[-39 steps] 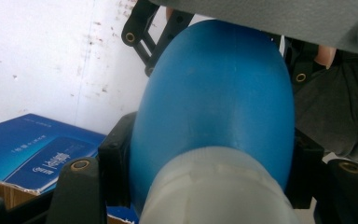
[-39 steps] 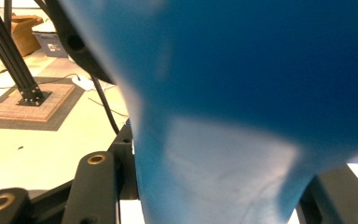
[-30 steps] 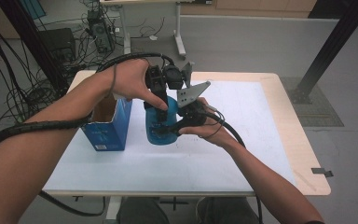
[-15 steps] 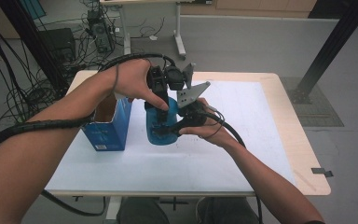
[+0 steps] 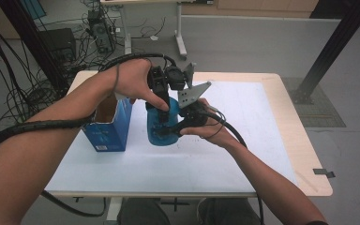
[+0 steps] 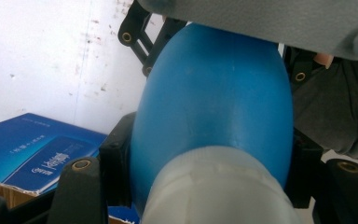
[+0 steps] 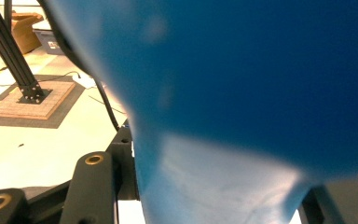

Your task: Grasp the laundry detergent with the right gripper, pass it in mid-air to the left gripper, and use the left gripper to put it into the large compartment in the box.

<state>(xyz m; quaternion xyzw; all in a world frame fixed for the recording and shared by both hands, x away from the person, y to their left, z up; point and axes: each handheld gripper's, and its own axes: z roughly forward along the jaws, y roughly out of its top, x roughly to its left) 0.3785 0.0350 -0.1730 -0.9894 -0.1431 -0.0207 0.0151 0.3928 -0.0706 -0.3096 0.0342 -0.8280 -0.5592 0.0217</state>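
A blue bottle [image 5: 161, 127] with a pale, cloudy cap [image 6: 214, 186] stands upright on the white table top [image 5: 243, 140], held from two sides. My left gripper [image 5: 163, 104] comes down from above and is shut on the bottle's upper part; in the left gripper view its black jaws [image 6: 81, 186] press both flanks of the blue body [image 6: 214, 93]. My right gripper [image 5: 169, 131] reaches in level from the right and is shut on the bottle lower down. In the right gripper view the blue bottle [image 7: 242, 70] sits blurred between the jaws.
An open blue carton [image 5: 108, 124] stands just left of the bottle, close to my left forearm. Thick cables trail from both grippers. The wooden table edge [image 5: 309, 154] runs along the right. Black frame posts [image 5: 330, 42] and cable clutter stand on the floor beyond.
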